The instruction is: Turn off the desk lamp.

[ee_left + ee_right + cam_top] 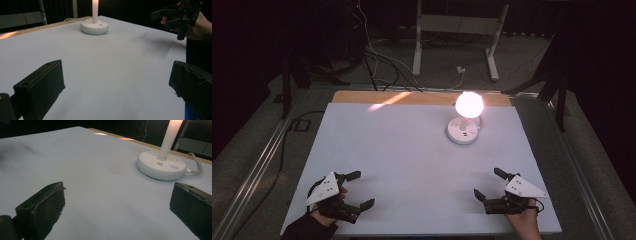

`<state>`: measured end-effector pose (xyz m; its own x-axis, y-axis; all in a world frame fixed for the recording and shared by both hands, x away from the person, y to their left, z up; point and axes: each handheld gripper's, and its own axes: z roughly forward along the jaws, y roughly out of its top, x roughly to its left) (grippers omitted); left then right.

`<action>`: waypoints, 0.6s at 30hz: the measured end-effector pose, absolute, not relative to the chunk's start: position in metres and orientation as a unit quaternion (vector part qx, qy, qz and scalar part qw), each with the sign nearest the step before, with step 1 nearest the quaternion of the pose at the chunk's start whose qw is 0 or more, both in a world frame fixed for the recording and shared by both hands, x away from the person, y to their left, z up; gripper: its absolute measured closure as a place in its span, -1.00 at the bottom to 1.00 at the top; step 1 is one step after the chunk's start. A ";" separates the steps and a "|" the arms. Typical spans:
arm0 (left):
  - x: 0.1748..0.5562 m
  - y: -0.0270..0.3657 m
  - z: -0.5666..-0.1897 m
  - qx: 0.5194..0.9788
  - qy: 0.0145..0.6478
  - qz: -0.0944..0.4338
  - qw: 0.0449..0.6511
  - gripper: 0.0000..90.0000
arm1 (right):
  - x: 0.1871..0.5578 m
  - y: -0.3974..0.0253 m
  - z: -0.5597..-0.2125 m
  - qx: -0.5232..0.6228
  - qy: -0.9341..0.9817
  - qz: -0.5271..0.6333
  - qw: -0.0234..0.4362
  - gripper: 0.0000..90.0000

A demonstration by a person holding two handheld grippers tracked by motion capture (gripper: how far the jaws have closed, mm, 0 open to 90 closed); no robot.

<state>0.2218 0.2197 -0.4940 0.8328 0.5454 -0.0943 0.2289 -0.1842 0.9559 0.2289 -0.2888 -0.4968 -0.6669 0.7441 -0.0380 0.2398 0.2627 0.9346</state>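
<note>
A white desk lamp (pixel 464 131) stands lit at the back right of the pale table top (pixel 412 160); its round base (pixel 94 26) (pixel 161 165) carries a thin stem and a glowing globe (pixel 469 104). My left gripper (pixel 362 189) rests near the front left corner, open, nothing between its jaws. My right gripper (pixel 488 183) sits near the front right corner, also open and empty. In the left gripper view the right gripper (pixel 172 20) and the hand holding it appear at the top right.
A white cord (pixel 196 166) leaves the lamp base toward the back edge. A wooden strip (pixel 422 97) runs along the table's far edge. Cables (pixel 377 60) and a white desk frame (pixel 457 35) stand on the dark floor behind.
</note>
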 end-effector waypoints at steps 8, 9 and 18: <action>0.222 0.218 -0.495 0.764 0.256 0.134 0.577 -0.99 | 0.229 -0.288 -0.496 0.323 0.756 0.517 0.240 -1.00; 0.222 0.218 -0.495 0.763 0.256 0.134 0.578 -0.99 | 0.229 -0.287 -0.496 0.324 0.756 0.516 0.241 -1.00; 0.222 0.219 -0.494 0.761 0.257 0.133 0.581 -0.99 | 0.229 -0.285 -0.496 0.318 0.763 0.506 0.248 -1.00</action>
